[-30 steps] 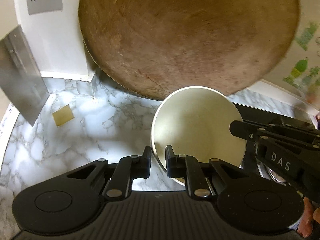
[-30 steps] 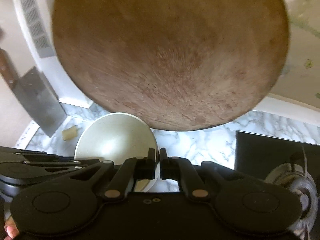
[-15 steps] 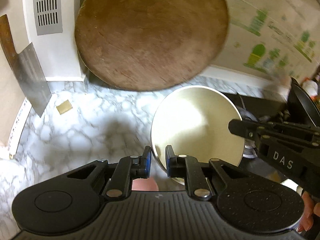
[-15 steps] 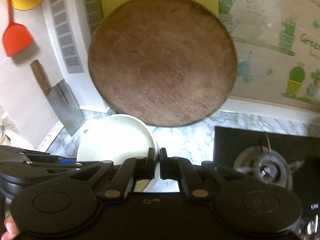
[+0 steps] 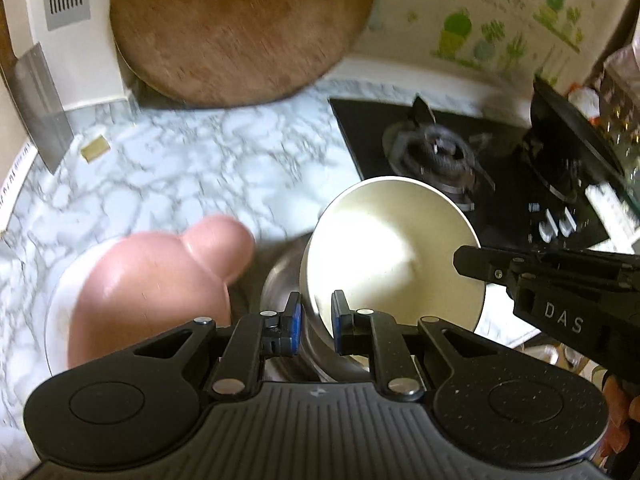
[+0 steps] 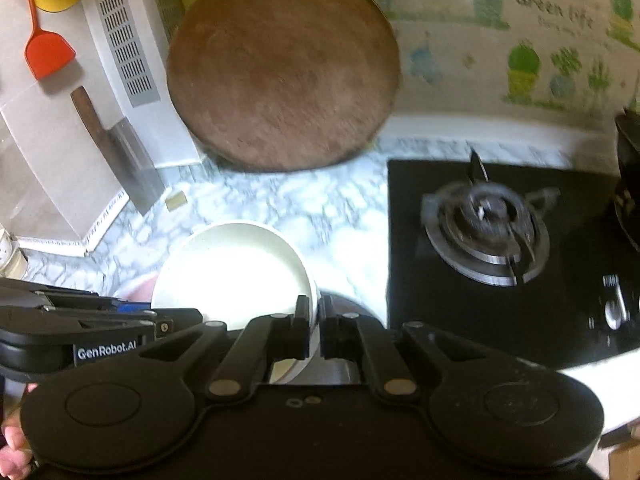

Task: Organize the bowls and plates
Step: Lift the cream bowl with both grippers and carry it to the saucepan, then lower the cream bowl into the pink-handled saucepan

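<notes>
Bowl: I am holding the cream bowl tilted above the marble counter, beside the black hob
Left claw: my left gripper is pinching the bowl's near rim, jaws narrow
Right claw: my right gripper is clamping the same bowl's rim from the other side, jaws nearly together
Below: a steel bowl is sitting under it; a pink shape is lying on a white plate at left
Behind: a round wooden board is leaning on the wall, a cleaver hanging to its left
</notes>
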`<state>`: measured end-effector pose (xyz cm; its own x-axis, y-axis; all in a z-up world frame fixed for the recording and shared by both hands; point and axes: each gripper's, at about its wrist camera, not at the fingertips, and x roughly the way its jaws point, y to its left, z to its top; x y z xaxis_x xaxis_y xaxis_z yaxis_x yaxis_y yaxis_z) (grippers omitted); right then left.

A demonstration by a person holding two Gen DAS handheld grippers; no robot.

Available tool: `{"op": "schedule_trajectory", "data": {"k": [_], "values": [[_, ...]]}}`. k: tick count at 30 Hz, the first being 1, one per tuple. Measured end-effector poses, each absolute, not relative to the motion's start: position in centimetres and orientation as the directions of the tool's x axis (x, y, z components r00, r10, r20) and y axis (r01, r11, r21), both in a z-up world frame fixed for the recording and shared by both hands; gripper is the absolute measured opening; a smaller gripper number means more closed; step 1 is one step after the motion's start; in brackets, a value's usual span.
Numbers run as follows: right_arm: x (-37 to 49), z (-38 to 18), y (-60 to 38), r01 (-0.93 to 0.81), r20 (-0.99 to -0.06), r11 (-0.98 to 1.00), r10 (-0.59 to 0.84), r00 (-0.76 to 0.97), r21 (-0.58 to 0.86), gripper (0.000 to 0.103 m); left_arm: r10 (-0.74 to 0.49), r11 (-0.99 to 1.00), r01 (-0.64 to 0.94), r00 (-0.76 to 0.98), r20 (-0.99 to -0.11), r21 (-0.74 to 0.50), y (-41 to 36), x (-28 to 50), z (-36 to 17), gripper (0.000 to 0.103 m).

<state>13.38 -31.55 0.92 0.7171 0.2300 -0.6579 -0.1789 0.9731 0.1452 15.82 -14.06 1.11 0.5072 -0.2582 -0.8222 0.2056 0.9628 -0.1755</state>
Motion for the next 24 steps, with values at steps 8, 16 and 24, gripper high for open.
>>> {"op": "schedule_trajectory", "data": {"k": [8,16,24], "values": [[12.1,-2.4,-32.5,-0.143,-0.694,0.976,0.216,0.687,0.162,0.005,-0.239,0.964,0.220,0.477,-0.846,-0.148,-15.4,15.2,-1.0,0.014],[12.7,-4.0,-32.8,-0.129,-0.712,0.979,0.206,0.672,0.161,0.005,-0.224,0.966,0.222,0.464,-0.857,-0.133,-16.0,15.8,-2.7,0.014],[13.4,-4.9,-32.7,-0.121,-0.728,0.980,0.198,0.657,0.157,0.005,-0.233,0.965,0.223,0.467,-0.853,-0.142,-15.7,16.3,-3.3,0.014]]}}
